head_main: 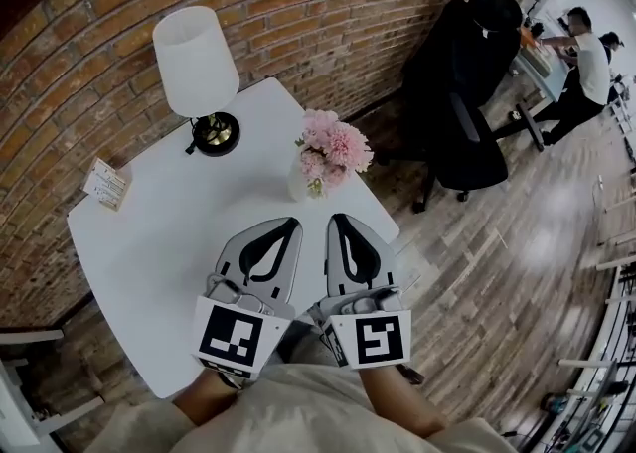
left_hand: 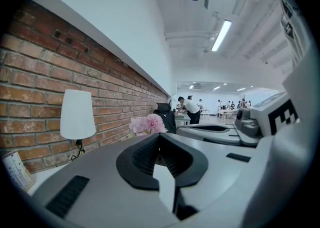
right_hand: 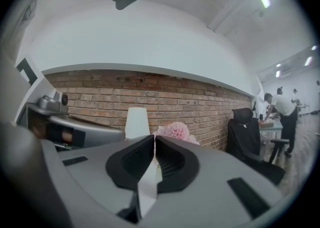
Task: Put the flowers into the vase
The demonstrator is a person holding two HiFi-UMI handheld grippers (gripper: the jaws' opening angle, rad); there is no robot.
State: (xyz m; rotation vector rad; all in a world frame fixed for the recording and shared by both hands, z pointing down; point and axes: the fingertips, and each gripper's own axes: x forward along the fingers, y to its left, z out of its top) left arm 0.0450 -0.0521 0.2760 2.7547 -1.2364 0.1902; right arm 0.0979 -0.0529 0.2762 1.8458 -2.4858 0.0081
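Note:
Pink flowers (head_main: 331, 146) stand in a small white vase (head_main: 297, 183) on the white table (head_main: 149, 272), near its right edge. They also show in the left gripper view as a pink cluster (left_hand: 147, 123), and in the right gripper view the blooms (right_hand: 175, 131) rise just beyond the jaws. My left gripper (head_main: 295, 224) and right gripper (head_main: 335, 218) hover side by side over the table's near part, short of the vase. The jaws of both are shut with nothing between them.
A white-shaded lamp (head_main: 195, 62) on a dark base stands at the table's back, against the brick wall (head_main: 328, 4). A small card (head_main: 106, 184) lies at the left edge. A black office chair (head_main: 467, 93) stands to the right on the wooden floor, and people stand farther off.

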